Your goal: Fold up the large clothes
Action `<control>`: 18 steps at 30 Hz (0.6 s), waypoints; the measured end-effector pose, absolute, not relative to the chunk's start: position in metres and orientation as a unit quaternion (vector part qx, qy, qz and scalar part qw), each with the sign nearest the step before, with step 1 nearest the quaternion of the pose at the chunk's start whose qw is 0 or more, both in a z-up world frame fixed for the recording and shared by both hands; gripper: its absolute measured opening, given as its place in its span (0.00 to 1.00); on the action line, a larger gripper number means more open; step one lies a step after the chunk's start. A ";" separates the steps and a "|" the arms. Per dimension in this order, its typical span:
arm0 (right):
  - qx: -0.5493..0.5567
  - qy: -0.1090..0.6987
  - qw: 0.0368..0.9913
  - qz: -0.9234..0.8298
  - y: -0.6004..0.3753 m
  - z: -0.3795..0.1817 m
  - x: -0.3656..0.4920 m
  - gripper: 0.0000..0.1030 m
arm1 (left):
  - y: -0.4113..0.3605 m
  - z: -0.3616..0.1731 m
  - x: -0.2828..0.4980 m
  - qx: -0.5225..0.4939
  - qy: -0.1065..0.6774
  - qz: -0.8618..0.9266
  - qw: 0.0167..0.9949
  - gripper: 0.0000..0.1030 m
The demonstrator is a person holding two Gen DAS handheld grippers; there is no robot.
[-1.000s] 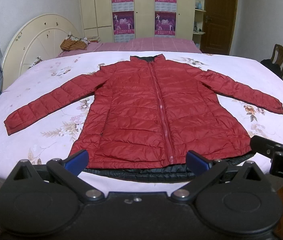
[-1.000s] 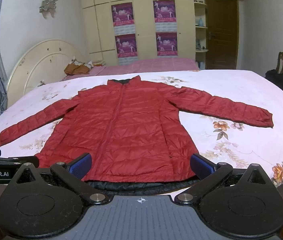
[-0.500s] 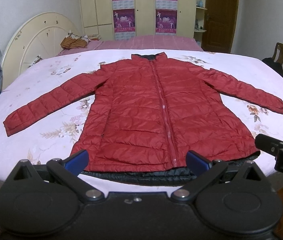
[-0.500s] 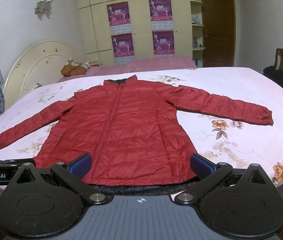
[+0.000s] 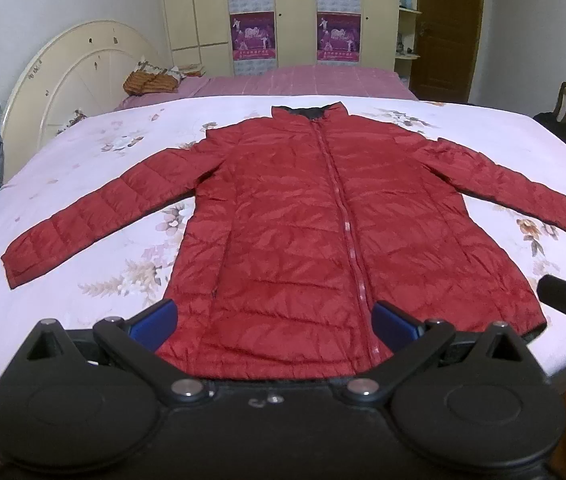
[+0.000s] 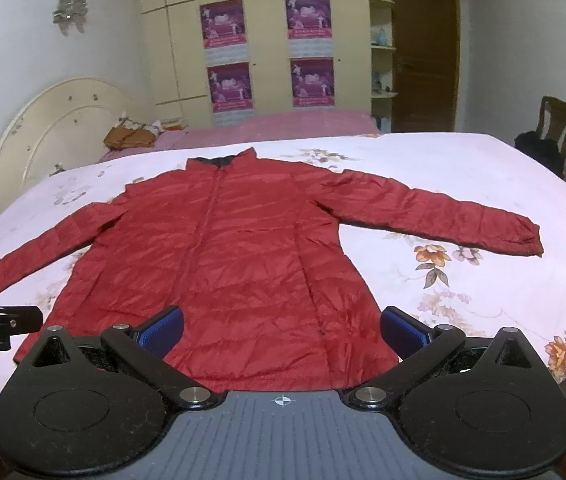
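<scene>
We see a red puffer jacket [image 5: 323, 232] lying flat on the bed [image 5: 83, 184], front up, zipped, both sleeves spread out to the sides, collar toward the far edge. Left gripper [image 5: 273, 320] hovers at the jacket's hem, its blue fingers [image 5: 153, 318] spread wide, pinching nothing. Right gripper [image 6: 283, 328] is also at the hem, fingers [image 6: 405, 330] spread apart and empty. In each view the other gripper shows at the frame's edge, beside the hem corner.
</scene>
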State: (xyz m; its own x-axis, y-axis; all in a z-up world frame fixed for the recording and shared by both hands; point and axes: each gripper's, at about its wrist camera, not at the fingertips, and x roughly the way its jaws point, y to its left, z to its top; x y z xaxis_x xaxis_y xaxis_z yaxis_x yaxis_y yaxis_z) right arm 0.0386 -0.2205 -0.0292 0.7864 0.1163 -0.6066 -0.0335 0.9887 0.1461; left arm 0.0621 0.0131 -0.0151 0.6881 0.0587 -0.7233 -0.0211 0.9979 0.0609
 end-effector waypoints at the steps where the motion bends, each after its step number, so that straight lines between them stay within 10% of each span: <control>1: 0.066 0.325 0.943 0.038 -0.221 -0.030 0.042 1.00 | 0.015 -0.016 0.067 0.024 0.395 0.022 0.918 1.00; 18: 0.098 0.341 0.934 -0.047 -0.213 -0.051 0.132 1.00 | 0.048 -0.045 0.183 0.046 0.414 -0.009 0.909 1.00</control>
State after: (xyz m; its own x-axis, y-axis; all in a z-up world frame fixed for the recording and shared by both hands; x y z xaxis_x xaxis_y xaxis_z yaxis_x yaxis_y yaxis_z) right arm 0.1317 -0.2130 -0.0515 0.7633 -0.0205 -0.6457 0.1543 0.9763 0.1515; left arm 0.1830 0.0476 -0.0446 0.6574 0.0215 -0.7532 0.0540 0.9957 0.0755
